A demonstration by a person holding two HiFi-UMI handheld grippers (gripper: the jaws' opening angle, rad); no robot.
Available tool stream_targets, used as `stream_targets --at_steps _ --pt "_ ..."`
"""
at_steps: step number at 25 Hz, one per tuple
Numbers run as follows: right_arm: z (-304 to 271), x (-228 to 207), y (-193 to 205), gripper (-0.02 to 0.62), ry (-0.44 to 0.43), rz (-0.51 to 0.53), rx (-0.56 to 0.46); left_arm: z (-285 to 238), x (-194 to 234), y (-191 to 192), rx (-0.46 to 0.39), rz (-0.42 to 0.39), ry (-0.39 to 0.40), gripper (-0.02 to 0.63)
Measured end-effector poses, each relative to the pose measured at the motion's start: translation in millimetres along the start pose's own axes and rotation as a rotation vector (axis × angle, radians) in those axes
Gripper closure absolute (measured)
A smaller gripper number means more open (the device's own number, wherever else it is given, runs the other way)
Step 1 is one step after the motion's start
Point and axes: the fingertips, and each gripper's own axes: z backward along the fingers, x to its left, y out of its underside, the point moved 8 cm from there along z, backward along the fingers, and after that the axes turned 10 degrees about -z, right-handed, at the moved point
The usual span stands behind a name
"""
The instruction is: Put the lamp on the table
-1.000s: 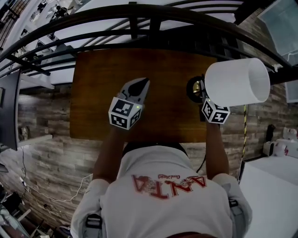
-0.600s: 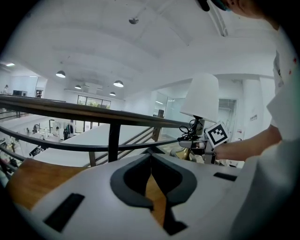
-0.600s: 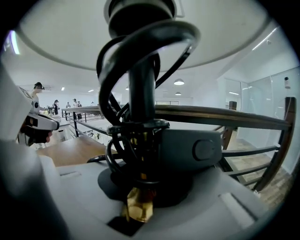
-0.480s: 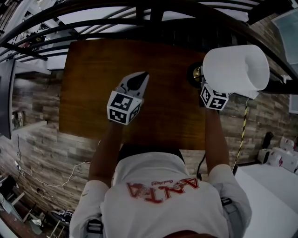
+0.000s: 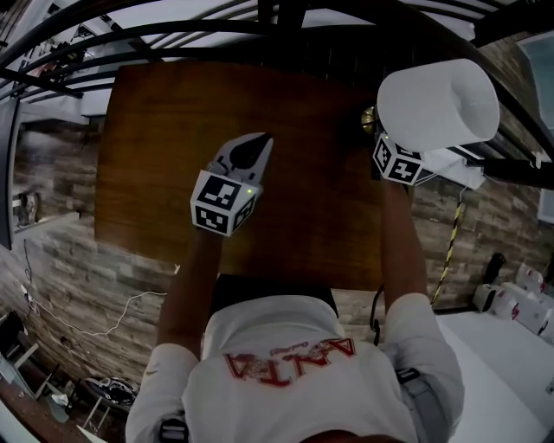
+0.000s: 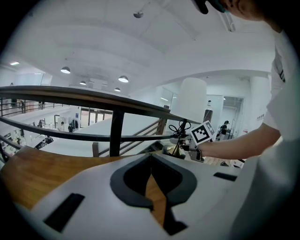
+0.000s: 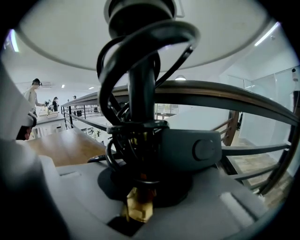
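Note:
The lamp has a white drum shade (image 5: 437,104), a dark stem (image 7: 140,89) wound with black cord, and a brass foot (image 5: 368,119). It stands upright over the wooden table's (image 5: 173,130) far right corner. Whether the foot touches the wood I cannot tell. My right gripper (image 5: 385,149) is shut on the stem just under the shade, and the shade hides its fingertips in the head view. In the right gripper view the jaws (image 7: 140,187) close round the stem and a brass fitting (image 7: 138,208). My left gripper (image 5: 257,140) hovers over the table's middle, shut and empty (image 6: 151,157). From there the lamp (image 6: 192,101) shows to the right.
A dark metal railing (image 5: 286,26) runs along the table's far side, with an open hall beyond it (image 6: 70,126). Wood-plank floor (image 5: 61,260) surrounds the table. White furniture (image 5: 511,346) stands at the right, and a cable (image 5: 450,251) hangs by the table's right edge.
The head camera has shifted. My right gripper with the lamp has moved slightly toward the table's far right corner. My left gripper stays shut over the middle.

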Motion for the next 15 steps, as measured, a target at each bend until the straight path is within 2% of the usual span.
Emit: stream_targets --at_steps 10,15 --pt "-32 -32 10 0.525 0.03 0.013 0.006 -16 5 10 0.002 0.038 -0.018 0.597" --pt "-37 -38 17 0.525 0.019 -0.01 0.012 -19 -3 7 -0.029 0.016 0.028 0.597"
